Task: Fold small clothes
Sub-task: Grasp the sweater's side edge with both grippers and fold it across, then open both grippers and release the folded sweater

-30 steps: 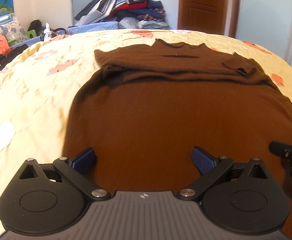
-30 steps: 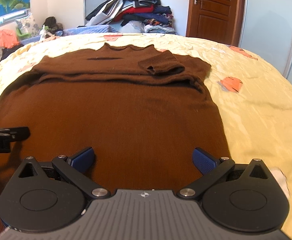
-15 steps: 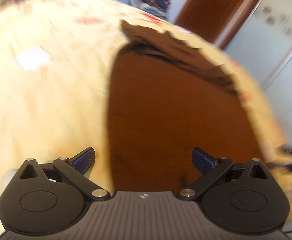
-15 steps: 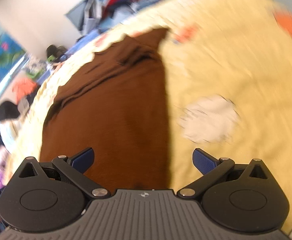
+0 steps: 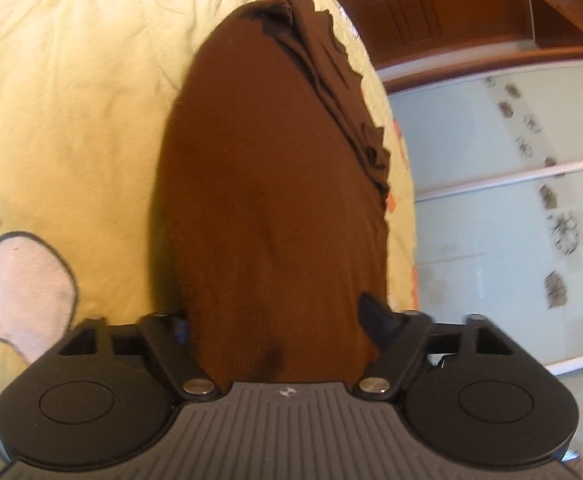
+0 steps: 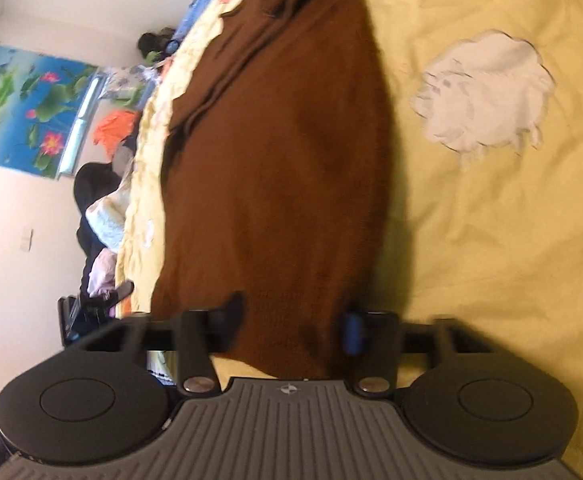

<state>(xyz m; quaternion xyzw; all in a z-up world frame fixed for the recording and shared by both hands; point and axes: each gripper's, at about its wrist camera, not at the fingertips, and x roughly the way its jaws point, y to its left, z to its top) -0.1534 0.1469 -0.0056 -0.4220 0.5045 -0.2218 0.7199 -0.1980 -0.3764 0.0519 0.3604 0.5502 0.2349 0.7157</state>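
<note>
Lying flat on the yellow bedspread, the brown sweater has its hem end between both sets of tongs. The left tongs are closing around the fabric. The right tongs are closing likewise, with knit between them.

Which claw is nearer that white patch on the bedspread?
Right. The white patch lies just past the right claw, beside the brown sweater; the left claw works the sweater's opposite edge.
</note>
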